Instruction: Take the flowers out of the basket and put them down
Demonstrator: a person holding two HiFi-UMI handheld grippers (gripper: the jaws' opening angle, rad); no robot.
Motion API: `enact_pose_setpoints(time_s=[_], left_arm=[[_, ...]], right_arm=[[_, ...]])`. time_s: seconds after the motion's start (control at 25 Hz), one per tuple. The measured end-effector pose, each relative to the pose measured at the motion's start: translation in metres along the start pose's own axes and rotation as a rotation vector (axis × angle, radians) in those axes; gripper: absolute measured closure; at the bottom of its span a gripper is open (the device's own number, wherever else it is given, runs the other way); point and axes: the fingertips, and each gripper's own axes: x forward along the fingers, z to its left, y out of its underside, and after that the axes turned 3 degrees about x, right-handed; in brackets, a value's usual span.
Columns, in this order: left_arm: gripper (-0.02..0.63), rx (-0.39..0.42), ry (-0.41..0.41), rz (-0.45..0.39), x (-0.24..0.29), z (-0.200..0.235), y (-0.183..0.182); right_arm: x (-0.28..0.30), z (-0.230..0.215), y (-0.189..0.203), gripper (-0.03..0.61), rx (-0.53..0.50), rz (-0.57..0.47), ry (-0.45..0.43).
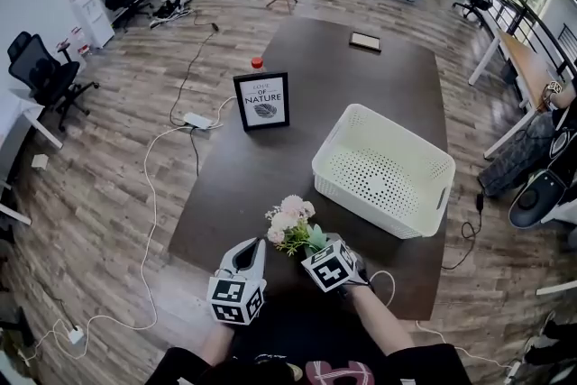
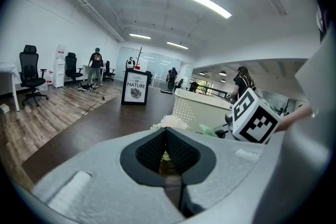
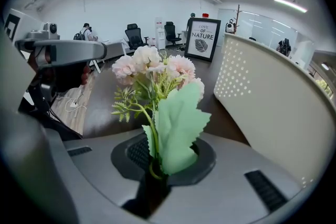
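Observation:
A small bunch of pale pink and white flowers (image 1: 290,224) with green leaves is outside the white perforated basket (image 1: 383,169), to the left of its near corner, over the dark table (image 1: 270,167). My right gripper (image 1: 313,243) is shut on the stem, and the blooms (image 3: 155,68) stand up from its jaws with a big green leaf in front. I cannot tell whether the bunch touches the tabletop. My left gripper (image 1: 255,244) hangs just left of the flowers (image 2: 169,122), shut and holding nothing. The basket (image 3: 273,102) looks empty.
A framed "Love of Nature" sign (image 1: 262,100) stands at the table's left edge with a red-capped item (image 1: 257,62) behind it. A dark flat device (image 1: 365,41) lies at the far end. Office chairs, floor cables and people are around the room.

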Motion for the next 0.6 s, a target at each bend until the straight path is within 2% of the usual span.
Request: enact_pose_setpoints(time_s=[0.6], left_arm=[[0.604,-0.008,-0.006,0.009,-0.002,-0.004,0.004]], right_arm=[[0.017,-0.003,0.01,0.515,0.035,0.011,-0.002]])
